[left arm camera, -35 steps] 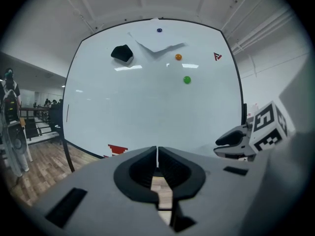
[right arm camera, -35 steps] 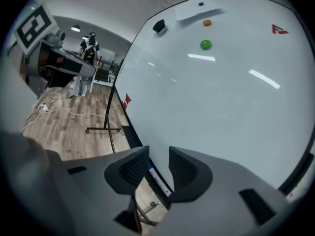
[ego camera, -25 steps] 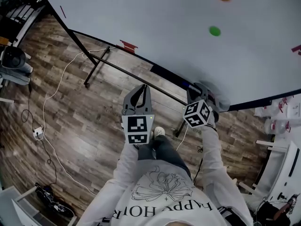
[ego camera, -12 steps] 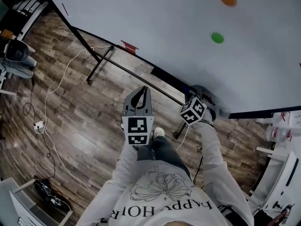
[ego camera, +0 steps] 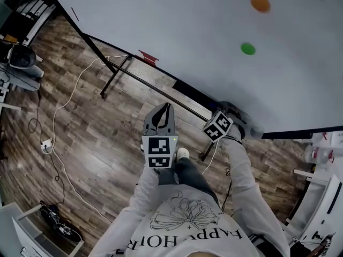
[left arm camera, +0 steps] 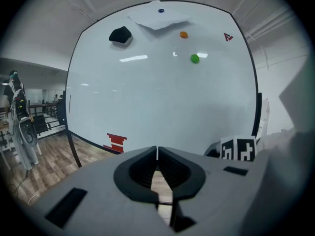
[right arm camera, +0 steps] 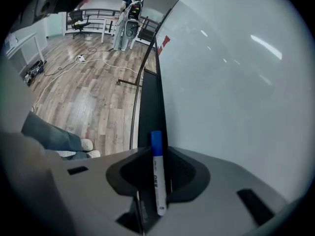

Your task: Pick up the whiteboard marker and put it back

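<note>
The whiteboard (ego camera: 214, 63) leans over wooden floor (ego camera: 96, 138); along its bottom edge runs a narrow dark tray (right arm camera: 150, 97), hemmed by the board face on one side and open floor on the other; a stand leg (ego camera: 114, 77) and a loose white cable (ego camera: 64, 106) cross the floor farther along.

The right gripper (right arm camera: 160, 154) is down at the tray near the board's lower corner on the person's right; the whiteboard marker (right arm camera: 157, 181) lies between its jaws, long axis parallel to the tray and the bottom edge, blue cap pointing away along the tray; the jaws have just been closing, one pad against the barrel, a sliver of gap showing at the other.

The left gripper (left arm camera: 157, 154) hangs over the floor beside the person's shoe (ego camera: 183, 153), well apart from the tray; its jaws meet on nothing.
</note>
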Demonstrator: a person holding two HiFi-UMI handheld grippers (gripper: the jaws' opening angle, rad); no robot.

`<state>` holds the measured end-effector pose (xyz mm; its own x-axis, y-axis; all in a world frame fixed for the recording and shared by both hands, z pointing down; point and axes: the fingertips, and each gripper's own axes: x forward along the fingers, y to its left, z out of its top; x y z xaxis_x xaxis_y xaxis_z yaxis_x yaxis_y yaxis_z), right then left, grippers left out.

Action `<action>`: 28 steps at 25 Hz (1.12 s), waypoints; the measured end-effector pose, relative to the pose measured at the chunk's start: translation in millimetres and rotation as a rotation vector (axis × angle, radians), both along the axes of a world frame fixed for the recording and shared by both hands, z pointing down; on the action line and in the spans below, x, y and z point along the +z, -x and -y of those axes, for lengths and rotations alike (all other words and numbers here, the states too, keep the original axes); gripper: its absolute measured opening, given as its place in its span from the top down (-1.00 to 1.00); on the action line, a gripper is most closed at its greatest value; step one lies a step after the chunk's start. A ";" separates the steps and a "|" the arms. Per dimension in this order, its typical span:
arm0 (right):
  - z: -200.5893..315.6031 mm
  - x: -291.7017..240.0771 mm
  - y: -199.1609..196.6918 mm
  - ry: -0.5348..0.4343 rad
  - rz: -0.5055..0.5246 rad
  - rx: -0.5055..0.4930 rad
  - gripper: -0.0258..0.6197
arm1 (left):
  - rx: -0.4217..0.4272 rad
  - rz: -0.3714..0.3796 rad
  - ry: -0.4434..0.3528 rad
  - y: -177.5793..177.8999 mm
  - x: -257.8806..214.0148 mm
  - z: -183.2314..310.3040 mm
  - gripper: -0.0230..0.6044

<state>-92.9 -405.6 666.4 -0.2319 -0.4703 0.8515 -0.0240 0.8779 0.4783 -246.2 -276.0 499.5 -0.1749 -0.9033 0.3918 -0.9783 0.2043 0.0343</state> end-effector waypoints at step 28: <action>-1.4 -12.0 -2.5 -0.040 0.073 0.055 0.73 | 0.009 -0.005 -0.015 -2.1 -7.0 -1.7 0.90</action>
<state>-90.4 -404.2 654.4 -0.2655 -0.5170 0.8138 -0.1071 0.8547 0.5080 -244.1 -274.2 492.5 -0.1645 -0.9107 0.3788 -0.9800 0.1946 0.0422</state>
